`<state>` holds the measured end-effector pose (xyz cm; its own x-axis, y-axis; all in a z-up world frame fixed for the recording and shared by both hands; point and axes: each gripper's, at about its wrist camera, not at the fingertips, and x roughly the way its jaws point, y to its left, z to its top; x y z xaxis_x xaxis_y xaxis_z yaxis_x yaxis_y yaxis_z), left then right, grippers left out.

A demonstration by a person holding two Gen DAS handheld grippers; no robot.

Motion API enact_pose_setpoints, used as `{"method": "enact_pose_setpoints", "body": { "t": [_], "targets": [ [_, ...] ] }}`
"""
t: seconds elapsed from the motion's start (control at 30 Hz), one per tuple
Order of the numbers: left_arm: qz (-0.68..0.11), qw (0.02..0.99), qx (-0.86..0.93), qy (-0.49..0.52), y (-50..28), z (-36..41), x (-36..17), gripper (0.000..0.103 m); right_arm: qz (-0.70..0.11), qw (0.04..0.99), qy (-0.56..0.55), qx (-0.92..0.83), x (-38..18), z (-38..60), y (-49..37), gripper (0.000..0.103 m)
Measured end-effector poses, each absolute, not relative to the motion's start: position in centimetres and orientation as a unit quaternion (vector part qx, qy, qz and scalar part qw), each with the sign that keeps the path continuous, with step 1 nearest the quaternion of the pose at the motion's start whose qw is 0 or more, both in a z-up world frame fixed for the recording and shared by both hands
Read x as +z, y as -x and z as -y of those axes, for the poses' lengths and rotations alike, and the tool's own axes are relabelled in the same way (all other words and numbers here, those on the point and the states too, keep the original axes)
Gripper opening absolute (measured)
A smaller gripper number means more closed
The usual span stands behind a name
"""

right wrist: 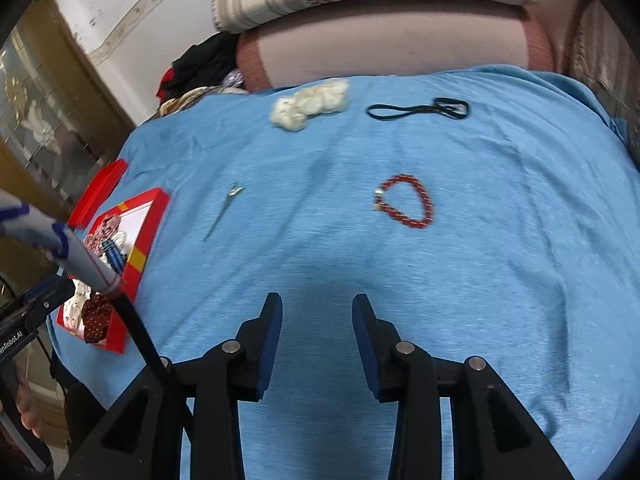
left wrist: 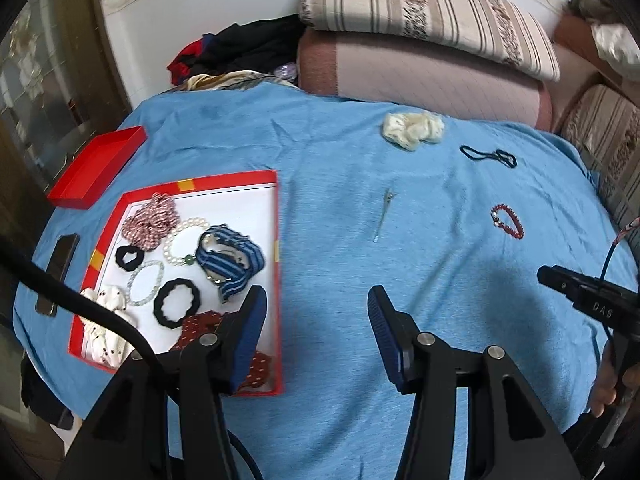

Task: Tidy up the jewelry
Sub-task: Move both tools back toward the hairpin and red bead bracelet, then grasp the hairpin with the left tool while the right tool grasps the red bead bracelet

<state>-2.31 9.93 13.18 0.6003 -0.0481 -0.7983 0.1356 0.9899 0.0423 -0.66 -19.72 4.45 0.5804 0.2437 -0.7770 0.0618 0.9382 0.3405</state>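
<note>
Both released and empty over the blue cloth [right wrist: 440, 280]: left gripper [left wrist: 318, 320] beside the red box [left wrist: 236, 178] at near left, right gripper [right wrist: 317, 322] near centre. In the box, bracelets, scrunchies and a striped watch strap [left wrist: 230, 258]. Loose on the cloth: red bead bracelet [right wrist: 406, 200] at centre right, hairpin [right wrist: 224, 210] left of it, cream scrunchie [right wrist: 310, 100] and black hair tie [right wrist: 418, 110] at far edge.

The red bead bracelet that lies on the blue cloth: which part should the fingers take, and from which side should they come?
Take the red bead bracelet from above, with the fingers across one strand of its ring, perhaps the near side facing the right gripper. It lies flat as an open loop on the blue cloth, nothing beside it, so a side approach would probably only push it along.
</note>
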Motion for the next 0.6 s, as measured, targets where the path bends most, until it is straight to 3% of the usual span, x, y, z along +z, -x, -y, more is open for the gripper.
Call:
{"method": "enact_pose_setpoints", "body": {
  "t": [0.2,0.6],
  "targets": [
    [-0.456,0.885,-0.062,-0.071,0.4,-7.3,11.6,0.053,-0.456,0.871,-0.18,0.029,3.2,22.9,0.5,0.04],
    [-0.502,0.856,-0.101,-0.062,-9.0,-2.6,5.4,0.053,-0.46,0.869,-0.179,-0.013,1.0,27.3,-3.9,0.052]
  ]
}}
